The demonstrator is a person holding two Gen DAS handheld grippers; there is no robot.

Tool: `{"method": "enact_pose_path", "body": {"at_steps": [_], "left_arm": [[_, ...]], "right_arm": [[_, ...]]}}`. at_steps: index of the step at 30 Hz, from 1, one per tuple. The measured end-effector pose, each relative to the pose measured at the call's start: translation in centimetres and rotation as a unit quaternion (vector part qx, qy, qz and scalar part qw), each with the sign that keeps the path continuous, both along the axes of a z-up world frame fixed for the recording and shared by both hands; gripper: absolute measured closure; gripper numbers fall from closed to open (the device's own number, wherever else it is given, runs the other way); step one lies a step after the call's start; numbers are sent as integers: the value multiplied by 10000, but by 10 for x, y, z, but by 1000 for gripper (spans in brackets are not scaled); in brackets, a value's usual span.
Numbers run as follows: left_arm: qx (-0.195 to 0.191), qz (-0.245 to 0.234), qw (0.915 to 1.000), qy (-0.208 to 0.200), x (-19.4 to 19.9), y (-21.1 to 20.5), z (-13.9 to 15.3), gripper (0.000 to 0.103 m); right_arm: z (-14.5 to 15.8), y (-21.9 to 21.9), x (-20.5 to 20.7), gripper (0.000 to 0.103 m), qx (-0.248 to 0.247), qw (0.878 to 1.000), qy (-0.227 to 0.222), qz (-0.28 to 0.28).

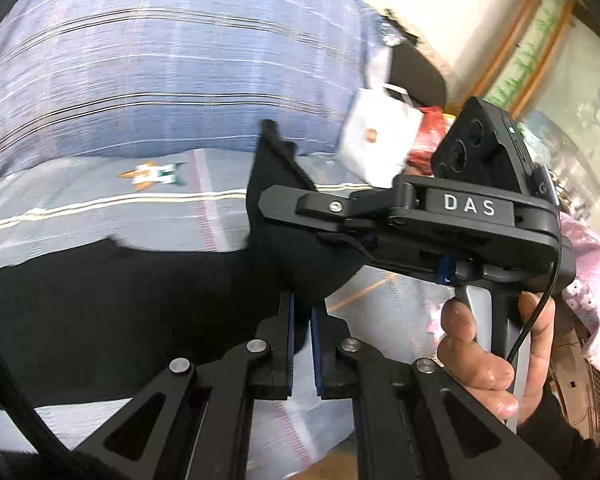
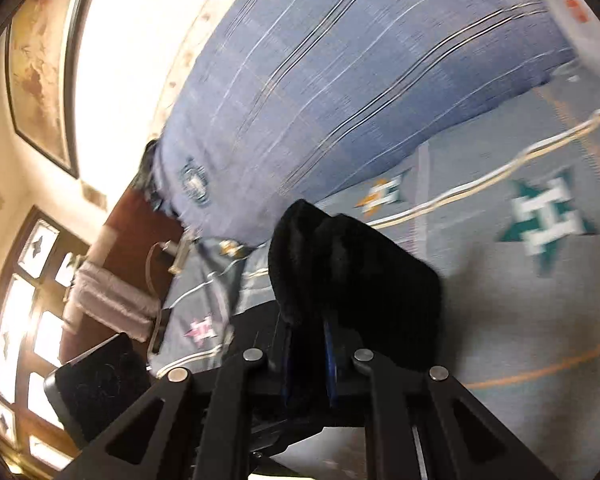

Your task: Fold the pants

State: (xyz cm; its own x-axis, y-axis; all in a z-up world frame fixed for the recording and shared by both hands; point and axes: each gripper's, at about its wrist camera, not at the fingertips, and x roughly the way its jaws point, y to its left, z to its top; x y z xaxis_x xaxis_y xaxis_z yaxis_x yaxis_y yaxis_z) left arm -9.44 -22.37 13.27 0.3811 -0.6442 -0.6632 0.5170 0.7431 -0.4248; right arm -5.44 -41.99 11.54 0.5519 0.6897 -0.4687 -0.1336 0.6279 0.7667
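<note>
The black pants [image 1: 100,300] lie partly on the bed, and both grippers lift one edge of them. At the bottom of the left wrist view, my left gripper [image 1: 302,308] is shut on a fold of the black cloth between its blue pads. My right gripper [image 1: 276,210] comes in from the right of that view, held by a hand [image 1: 480,352], and clamps the same raised edge a little farther along. In the right wrist view, the right gripper [image 2: 308,332] is shut on a bunched hump of the pants [image 2: 352,264], which hides its fingertips.
The bed has a grey sheet [image 1: 100,204] with star-and-H logos. A big blue striped quilt [image 1: 160,80] is piled behind it. A white box [image 1: 376,140] sits at the quilt's right end. A dark tablet [image 2: 96,392], a folded towel [image 2: 112,300] and a window [image 2: 16,320] are beside the bed.
</note>
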Motion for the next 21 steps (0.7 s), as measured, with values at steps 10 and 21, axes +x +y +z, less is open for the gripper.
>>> {"method": "enact_pose_path", "body": {"at_steps": [10,21], "left_arm": [[-44,807,9834,1623,39,69,-73,95],[8,1072,9814,1591,39,82,-68,50]], "right_arm": [[-65,89,47,87,-458,9955,622,555],[-43,37,30,17,146,9995,276,-63]]}}
